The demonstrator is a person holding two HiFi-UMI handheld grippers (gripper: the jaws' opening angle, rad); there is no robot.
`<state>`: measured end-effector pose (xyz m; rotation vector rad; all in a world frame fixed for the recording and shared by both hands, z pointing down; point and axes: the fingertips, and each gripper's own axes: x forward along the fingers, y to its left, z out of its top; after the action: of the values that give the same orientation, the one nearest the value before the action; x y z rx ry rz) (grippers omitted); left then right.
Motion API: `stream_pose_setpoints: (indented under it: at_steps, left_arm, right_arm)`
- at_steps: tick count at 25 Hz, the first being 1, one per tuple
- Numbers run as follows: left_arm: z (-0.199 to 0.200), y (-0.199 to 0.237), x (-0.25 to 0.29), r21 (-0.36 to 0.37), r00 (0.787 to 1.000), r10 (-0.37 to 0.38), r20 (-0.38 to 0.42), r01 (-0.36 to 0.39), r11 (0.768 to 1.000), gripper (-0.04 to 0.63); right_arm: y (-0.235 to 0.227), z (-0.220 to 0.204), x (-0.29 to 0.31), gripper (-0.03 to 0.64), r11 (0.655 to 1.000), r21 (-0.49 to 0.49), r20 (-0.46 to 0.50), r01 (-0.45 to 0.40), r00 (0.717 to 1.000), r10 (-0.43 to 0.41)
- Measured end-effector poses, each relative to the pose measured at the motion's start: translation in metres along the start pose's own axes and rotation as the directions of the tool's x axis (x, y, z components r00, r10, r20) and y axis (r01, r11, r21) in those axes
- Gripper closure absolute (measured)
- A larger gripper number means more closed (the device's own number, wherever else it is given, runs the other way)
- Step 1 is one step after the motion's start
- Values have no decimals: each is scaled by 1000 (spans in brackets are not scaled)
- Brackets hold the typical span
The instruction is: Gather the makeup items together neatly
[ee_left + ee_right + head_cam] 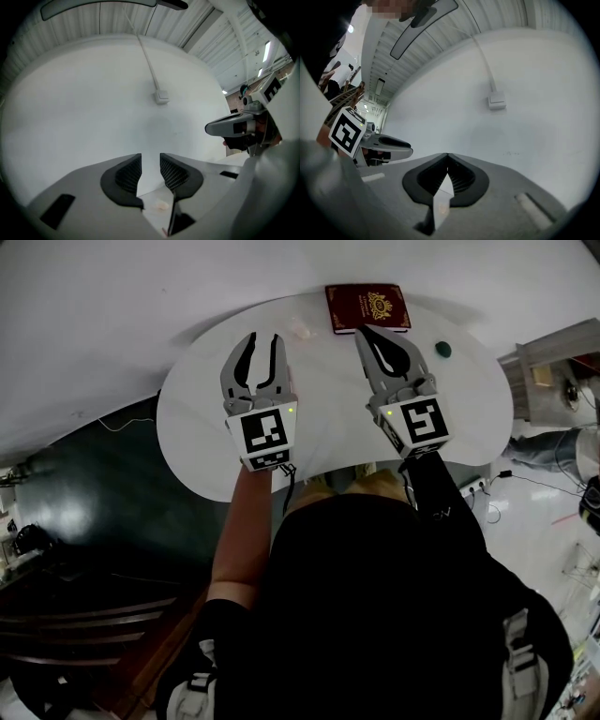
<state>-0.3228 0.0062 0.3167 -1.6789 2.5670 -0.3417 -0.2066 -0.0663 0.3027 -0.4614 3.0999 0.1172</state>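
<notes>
Left claw [264,341]: jaws partly apart with a clear gap, nothing between the ribbed pads [174,172]. The left gripper view shows only bare wall through the gap. It points level and sits over the white rounded tabletop [197,427], touching nothing.

Right claw [367,334]: jaw tips meet in the right gripper view [447,157] and grip nothing. It also points level, alongside the left claw.

Why held like this, as a judgement: both claws are raised off the surface and empty, so this reads as a ready or between-moves pose, not a grasp. With its gap, the left claw looks set to take something small. The right claw, tips together, suits nudging more than picking.

Items, going outward:
- A small pale lump [302,329] lies on the tabletop between the two claws, just ahead and right of the left claw's tips. In the left gripper view it shows low down under the gap [162,205], below the jaws and not in them.
- A dark red flat rectangular case with a gold emblem [367,307] lies at the far edge of the tabletop, straight ahead of the right claw. In the head view the tip sits by the case's near edge. I cannot tell whether they touch, but the claw looks higher.
- A small dark green round item [442,349] lies to the right of the right claw, apart from it and from the case.

The three items are strung along the far side with gaps between them, so the gathering looks not yet done. The pale lump is the nearest pick for the left claw.
</notes>
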Motion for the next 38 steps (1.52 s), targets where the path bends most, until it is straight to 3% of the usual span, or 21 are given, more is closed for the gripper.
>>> stream_pose_setpoints:
  at_steps: [7, 13, 23, 27, 34, 36, 38]
  left_arm:
    - [12, -40, 7, -8, 993, -108, 41, 109, 994, 479]
    - [21, -101, 25, -5, 968, -239, 70, 240, 971, 485]
    - [43, -203, 42, -9, 901, -412, 134, 417, 909, 488]
    - [57, -251, 46, -31, 862, -490, 132, 498, 867, 488]
    - [61, -299, 42, -24, 826, -538, 168, 549, 835, 488]
    - [55, -309, 43, -10, 814, -562, 143, 569, 822, 499]
    - [37, -324, 44, 28, 787, -613, 68, 613, 790, 507]
  right_arm:
    - [-27, -1, -25, 612, 997, -6, 1, 76, 997, -76]
    - [-67, -9, -68, 612, 980, -27, -17, 195, 981, -196]
    - [-132, -17, -157, 612, 925, -46, -34, 377, 925, -378]
    - [-156, -16, -194, 612, 891, -64, -41, 449, 891, -452]
    - [-185, -25, -235, 612, 862, -46, -67, 504, 860, -506]
    - [-187, -28, -238, 612, 864, -40, -72, 501, 861, -503]
    - [-187, -31, -239, 612, 867, -37, -77, 497, 864, -498]
